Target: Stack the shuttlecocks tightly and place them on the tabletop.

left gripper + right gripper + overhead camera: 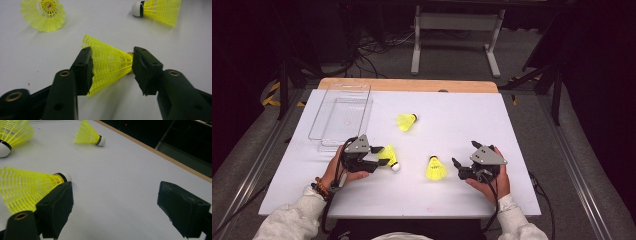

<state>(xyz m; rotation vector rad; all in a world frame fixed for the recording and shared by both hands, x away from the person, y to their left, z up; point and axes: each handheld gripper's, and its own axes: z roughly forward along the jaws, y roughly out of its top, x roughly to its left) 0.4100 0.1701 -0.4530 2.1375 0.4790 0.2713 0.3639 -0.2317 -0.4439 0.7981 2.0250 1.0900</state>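
Between our left gripper (381,162) pads, seen from above, we are closing on a yellow plastic mesh shuttlecock (388,155), its white cork pointing toward our idle right gripper (455,165).

Along the left jaws, we are pinching the shuttlecock (108,62) end to end, half closed, its long axis running straight across the gap.

Along the right jaws, we are keeping them wide apart and empty, a second yellow shuttlecock (27,186) lying just outside one finger (57,208).

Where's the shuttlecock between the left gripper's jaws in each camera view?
High view: the held shuttlecock lies left of centre, cork toward the person.
Left gripper view: held shuttlecock at the centre, between the two black jaws.
Right gripper view: probably the held shuttlecock in the top left corner, white cork lowest.
Shared landmark: the far shuttlecock, lying alone.
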